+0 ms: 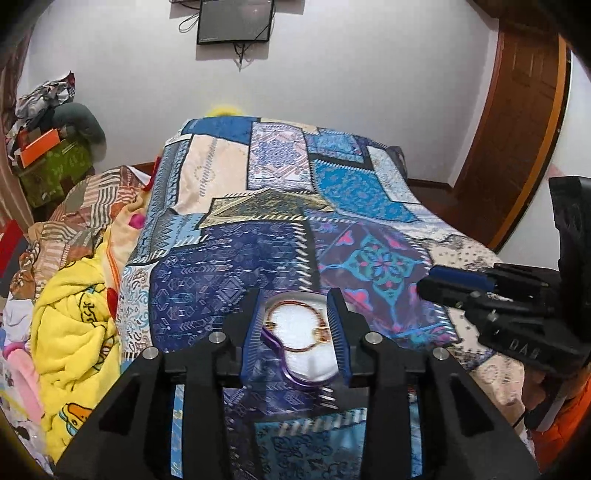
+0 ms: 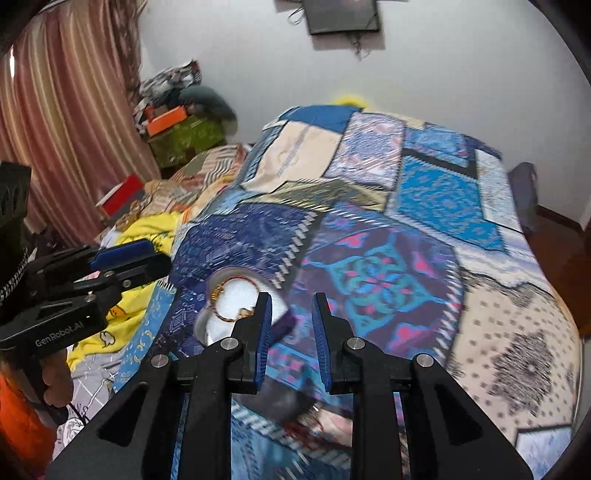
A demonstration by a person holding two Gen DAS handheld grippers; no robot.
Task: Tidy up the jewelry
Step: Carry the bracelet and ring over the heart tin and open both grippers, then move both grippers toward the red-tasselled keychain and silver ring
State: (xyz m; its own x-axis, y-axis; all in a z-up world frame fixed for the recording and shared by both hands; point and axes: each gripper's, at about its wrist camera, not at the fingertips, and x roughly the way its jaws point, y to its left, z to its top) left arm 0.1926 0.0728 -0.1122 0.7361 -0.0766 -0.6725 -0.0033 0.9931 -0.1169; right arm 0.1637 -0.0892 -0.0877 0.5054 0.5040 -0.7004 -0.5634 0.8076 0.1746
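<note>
A heart-shaped box (image 1: 295,363) with a purple rim and white lining lies open on the patchwork bedspread (image 1: 229,258). A gold bracelet (image 1: 291,306) rests inside it. My left gripper (image 1: 294,295) is open and hovers above the box, so the box shows in the gap between its blue pads. In the right wrist view the box (image 2: 221,321) and bracelet (image 2: 225,295) sit just left of my right gripper (image 2: 291,297), which is open and holds nothing. The left gripper (image 2: 162,264) comes in from the left there. Some small reddish items (image 2: 303,424) lie blurred below the right fingers.
A yellow blanket (image 1: 70,332) and striped bedding (image 1: 92,206) are piled left of the bed. Boxes and clothes (image 1: 48,147) are stacked by the curtain (image 2: 62,110). A wooden door (image 1: 517,129) stands at the right, and a dark screen (image 1: 234,20) hangs on the wall.
</note>
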